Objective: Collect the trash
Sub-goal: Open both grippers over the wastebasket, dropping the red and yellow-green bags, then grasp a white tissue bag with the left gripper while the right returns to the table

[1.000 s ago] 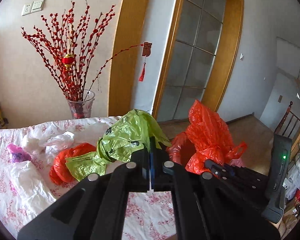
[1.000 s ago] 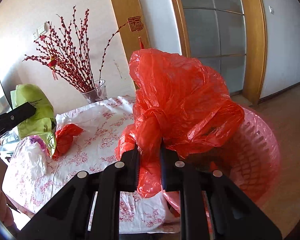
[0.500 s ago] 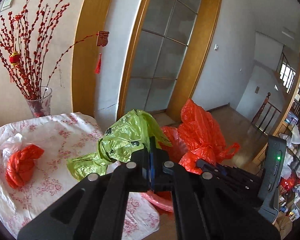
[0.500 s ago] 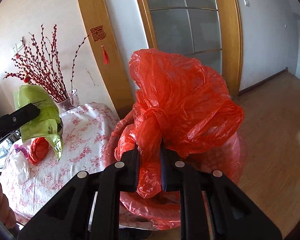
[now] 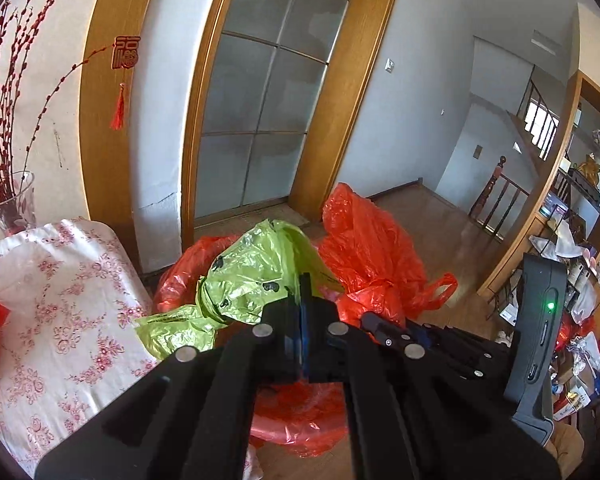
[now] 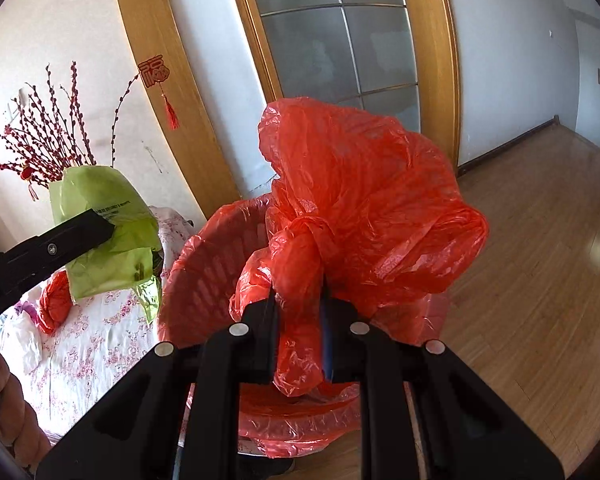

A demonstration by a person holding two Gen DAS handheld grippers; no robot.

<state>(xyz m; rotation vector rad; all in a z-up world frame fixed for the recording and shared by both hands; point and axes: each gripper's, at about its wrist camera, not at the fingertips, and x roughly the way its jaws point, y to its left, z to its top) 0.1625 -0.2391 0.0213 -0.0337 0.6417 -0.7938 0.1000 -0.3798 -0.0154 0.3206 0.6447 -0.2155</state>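
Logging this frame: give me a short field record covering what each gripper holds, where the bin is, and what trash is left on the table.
left gripper: jaws shut on green bag
right gripper: jaws shut on red bag
bin: red-lined basket on the floor beside the table, below both bags
left on table: small red bundle, white plastic
other: vase of red branches at table's far edge

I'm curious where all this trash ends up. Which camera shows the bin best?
The right wrist view: the bin, lined with red plastic, shows its slatted wall and open rim just behind the red bag in the right claw. The left wrist view shows only scraps of its liner behind the green bag.
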